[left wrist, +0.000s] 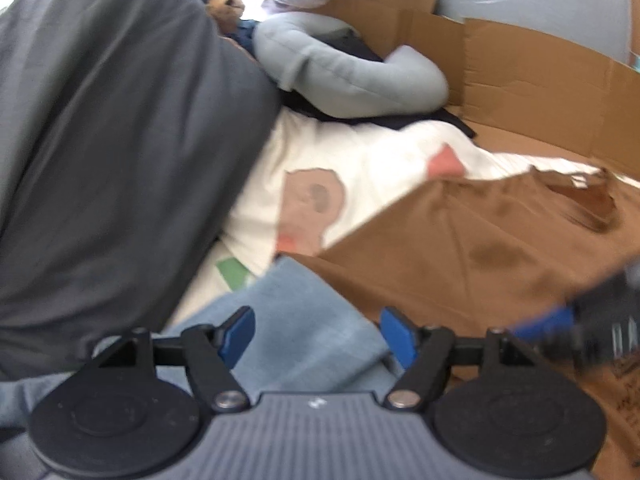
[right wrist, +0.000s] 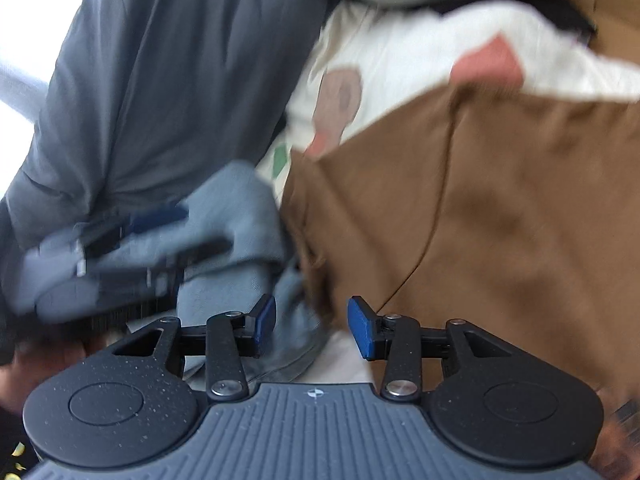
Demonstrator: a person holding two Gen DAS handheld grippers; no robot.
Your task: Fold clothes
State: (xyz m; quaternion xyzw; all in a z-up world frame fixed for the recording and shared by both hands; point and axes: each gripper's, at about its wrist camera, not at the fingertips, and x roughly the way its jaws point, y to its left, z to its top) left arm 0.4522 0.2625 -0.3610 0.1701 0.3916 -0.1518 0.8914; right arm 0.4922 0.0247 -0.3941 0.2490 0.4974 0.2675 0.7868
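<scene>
Left hand-held gripper [left wrist: 316, 334] wide, empty | blue garment [left wrist: 288, 312] beneath | right hand-held gripper [right wrist: 312, 326] parted, empty

I read the left gripper [left wrist: 316, 334] as matt black plastic with blue pads and bright metal pivot pins. Beneath lies soft pale-blue cloth [left wrist: 296, 344] (finely woven), beside a smooth brown garment [left wrist: 460, 248], a white printed fabric [left wrist: 360, 168], a dark grey quilt [left wrist: 120, 140] and rough matt cardboard [left wrist: 540, 80].

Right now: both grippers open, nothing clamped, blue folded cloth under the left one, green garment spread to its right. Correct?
One error: the spread garment is brown, not green, as the left wrist view shows. The left gripper and right gripper are open over the blue folded cloth.
</scene>
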